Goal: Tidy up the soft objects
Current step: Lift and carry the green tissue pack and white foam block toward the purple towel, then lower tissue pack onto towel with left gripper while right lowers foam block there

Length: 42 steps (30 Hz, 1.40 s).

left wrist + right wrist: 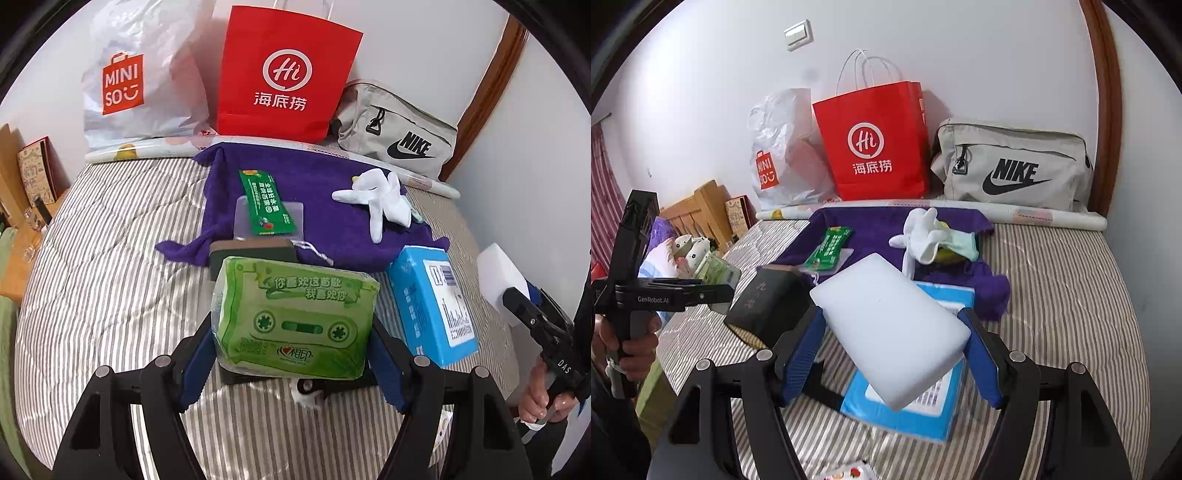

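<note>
On a striped bed quilt [110, 280], I hold both tools loaded. My left gripper [295, 354] is clamped on a green plastic-wrapped tissue pack [295, 314] printed with a cassette, blue pads pressed to its two short ends, lifted above the dark rectangular box [251, 251]. My right gripper [894, 350] is closed around a white rectangular foam sponge block [890, 332], gripped near its lower end and tilted up over the blue cardboard-look parcel with a barcode label [905, 417].

Behind them, a purple towel [325, 221] lies spread across the quilt, carrying a green snack sachet [266, 203] and a crumpled white cloth glove [376, 199]. Against the wall stand a white Miniso plastic bag [140, 77], a red paper carrier bag [284, 74] and a grey Nike pouch [1012, 166].

My judgement: both soft pieces are in carry, awaiting placement, likely in one of the bags, though the destination is not shown. To do this well I should keep squeeze light, since the sponge will deform and the pack's film is slippery; move one tool at a time so they stay well apart; and lower each piece fully before releasing, avoiding the glove.
</note>
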Motion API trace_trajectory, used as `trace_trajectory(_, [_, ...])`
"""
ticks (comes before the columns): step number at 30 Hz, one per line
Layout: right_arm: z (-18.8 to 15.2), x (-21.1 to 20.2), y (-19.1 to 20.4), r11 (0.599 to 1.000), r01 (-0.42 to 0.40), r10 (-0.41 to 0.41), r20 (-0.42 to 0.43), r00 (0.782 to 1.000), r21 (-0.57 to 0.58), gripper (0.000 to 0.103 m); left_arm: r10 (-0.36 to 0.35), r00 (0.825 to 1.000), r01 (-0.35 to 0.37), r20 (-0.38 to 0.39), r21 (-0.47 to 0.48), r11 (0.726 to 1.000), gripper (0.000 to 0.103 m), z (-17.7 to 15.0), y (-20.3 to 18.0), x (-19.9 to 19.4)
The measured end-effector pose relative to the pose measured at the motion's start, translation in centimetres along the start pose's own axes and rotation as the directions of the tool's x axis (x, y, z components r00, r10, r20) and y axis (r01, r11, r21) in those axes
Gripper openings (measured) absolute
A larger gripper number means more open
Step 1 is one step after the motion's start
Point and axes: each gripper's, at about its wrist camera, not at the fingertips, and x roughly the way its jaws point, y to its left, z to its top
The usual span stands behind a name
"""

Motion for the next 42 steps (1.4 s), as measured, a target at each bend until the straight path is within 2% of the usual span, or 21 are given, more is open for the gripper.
trace_trajectory(16, [4.1, 5.2, -2.9, 0.998, 0.021, -0.020, -0.035, 0.999, 0.050, 0.073, -0.005, 1.000, 0.005, -0.030, 0.002, 1.000, 0.074, 5.1, 0.0, 3.8])
trace_trajectory(24, [6.0, 9.6, -3.9, 0.998, 0.030, -0.025, -0.079, 0.997, 0.064, 0.073, -0.002, 0.997, -0.002, -0.076, -0.047, 0.999, 0.074, 7.8, 1.6, 7.2])
trace_trajectory(29, [6.6, 12.9, -4.5, 0.996, 0.034, -0.023, -0.140, 0.990, 0.078, 0.073, -0.011, 0.994, 0.004, -0.109, -0.069, 0.998, 0.074, 9.1, 2.4, 9.5])
trace_trajectory(32, [6.4, 14.9, -4.4, 0.998, 0.038, -0.030, -0.182, 0.983, 0.041, 0.073, 0.002, 0.991, -0.010, -0.131, -0.066, 0.998, 0.074, 9.6, 2.3, 10.8])
trace_trajectory(37, [6.4, 16.9, -5.0, 0.999, 0.034, -0.027, -0.223, 0.974, 0.029, 0.073, 0.007, 0.988, -0.018, -0.155, -0.070, 0.997, 0.074, 10.6, 2.4, 12.8])
trace_trajectory(42, [6.8, 18.5, -5.2, 0.999, 0.024, -0.017, -0.252, 0.968, 0.023, 0.073, 0.016, 0.977, -0.036, -0.211, -0.092, 0.995, 0.074, 11.9, 2.4, 15.4])
